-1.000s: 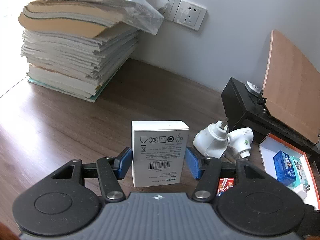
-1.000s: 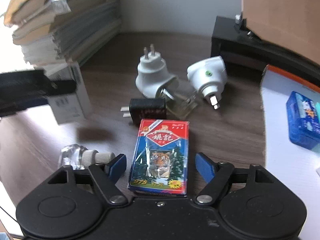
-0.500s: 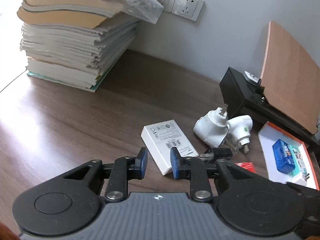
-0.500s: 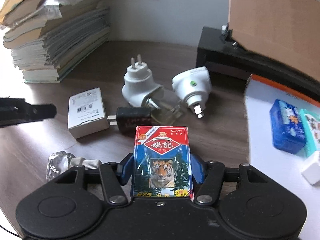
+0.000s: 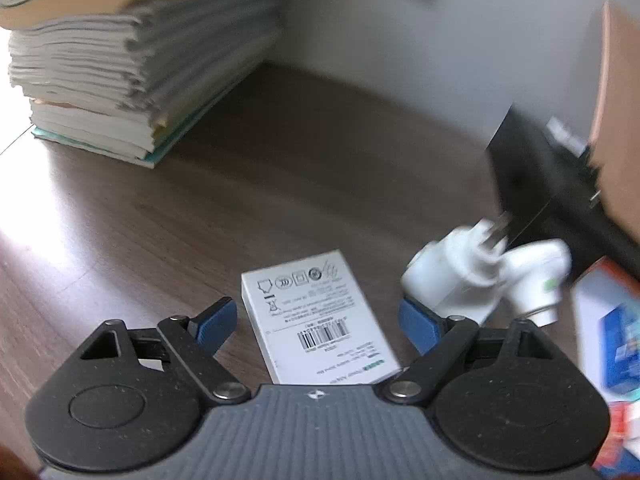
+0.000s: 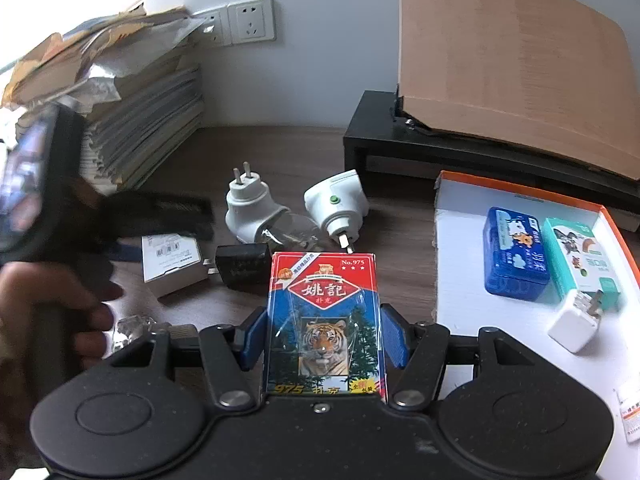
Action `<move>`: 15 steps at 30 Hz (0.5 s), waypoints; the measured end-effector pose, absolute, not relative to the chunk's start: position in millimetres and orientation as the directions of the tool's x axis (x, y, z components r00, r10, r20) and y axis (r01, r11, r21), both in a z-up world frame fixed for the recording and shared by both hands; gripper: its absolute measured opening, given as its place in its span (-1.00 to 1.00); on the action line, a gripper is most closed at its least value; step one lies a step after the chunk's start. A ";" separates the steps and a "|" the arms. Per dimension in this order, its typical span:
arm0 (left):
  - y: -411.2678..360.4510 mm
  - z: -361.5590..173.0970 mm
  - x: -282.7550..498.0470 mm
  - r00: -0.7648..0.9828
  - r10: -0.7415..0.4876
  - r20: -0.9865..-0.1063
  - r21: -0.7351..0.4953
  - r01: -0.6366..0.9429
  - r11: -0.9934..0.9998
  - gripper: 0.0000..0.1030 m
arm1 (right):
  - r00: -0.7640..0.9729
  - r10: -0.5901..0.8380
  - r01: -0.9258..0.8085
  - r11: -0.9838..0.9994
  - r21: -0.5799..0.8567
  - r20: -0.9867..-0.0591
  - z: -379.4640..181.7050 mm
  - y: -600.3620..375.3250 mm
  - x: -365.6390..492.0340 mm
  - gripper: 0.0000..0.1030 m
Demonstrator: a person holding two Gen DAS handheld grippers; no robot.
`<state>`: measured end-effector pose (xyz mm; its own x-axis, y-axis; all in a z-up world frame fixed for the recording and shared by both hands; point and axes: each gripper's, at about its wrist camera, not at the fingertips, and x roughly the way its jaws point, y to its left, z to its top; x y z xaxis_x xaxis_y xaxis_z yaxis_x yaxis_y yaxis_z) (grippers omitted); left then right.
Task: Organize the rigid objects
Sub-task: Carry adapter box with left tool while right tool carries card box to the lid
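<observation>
The right gripper [image 6: 323, 338] is clenching a tiger-print card pack [image 6: 325, 320] between its blue pads, carrying it above the wooden desk [image 6: 400, 240]. The orange-rimmed tray [image 6: 452, 248] is sitting at about two o'clock from the pack, already holding a blue tin [image 6: 514, 254] and a teal box [image 6: 582, 260]. So the step in hand is probably ferrying the pack there; the next move is calling for a swing right and a drop onto bare white floor (clear of the tin). The left gripper [image 5: 316, 322] is gaping wide, straddling a white box [image 5: 316, 314] lying flat without touching it, white plugs [image 5: 480, 284] at two o'clock.
</observation>
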<state>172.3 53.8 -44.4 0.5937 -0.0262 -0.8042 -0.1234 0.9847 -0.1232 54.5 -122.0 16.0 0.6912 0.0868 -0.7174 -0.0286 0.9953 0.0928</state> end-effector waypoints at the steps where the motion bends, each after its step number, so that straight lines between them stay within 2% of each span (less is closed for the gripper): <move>1: 49.4 -46.1 171.9 0.608 0.002 -0.794 -0.080 -0.108 0.991 0.57 | 0.693 0.086 -0.026 0.995 0.095 -0.716 16.9 -123.5 53.6 0.38; 2: 46.3 -46.8 170.3 0.616 0.027 -0.787 -0.039 -0.094 0.995 0.45 | 0.696 0.084 -0.022 0.995 0.096 -0.713 18.2 -125.1 52.6 0.38; 3: 46.9 -46.2 168.1 0.625 0.020 -0.780 -0.036 -0.078 0.996 0.16 | 0.699 0.080 -0.018 0.995 0.094 -0.710 19.2 -126.9 51.1 0.38; 6: 59.5 -42.6 161.6 0.628 -0.039 -0.777 -0.094 -0.056 0.994 0.15 | 0.710 0.069 -0.005 0.996 0.094 -0.701 22.5 -132.9 48.6 0.38; 15: 68.0 6.0 114.2 0.698 -0.026 -0.716 -0.079 -0.043 0.996 0.15 | 0.742 0.070 0.001 0.994 0.105 -0.666 38.4 -145.4 43.2 0.38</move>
<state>114.2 68.0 6.0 0.6978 -0.0265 -0.7158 -0.0429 0.9960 -0.0787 43.2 -145.4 38.4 0.7425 0.0695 -0.6663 0.0012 0.9945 0.1051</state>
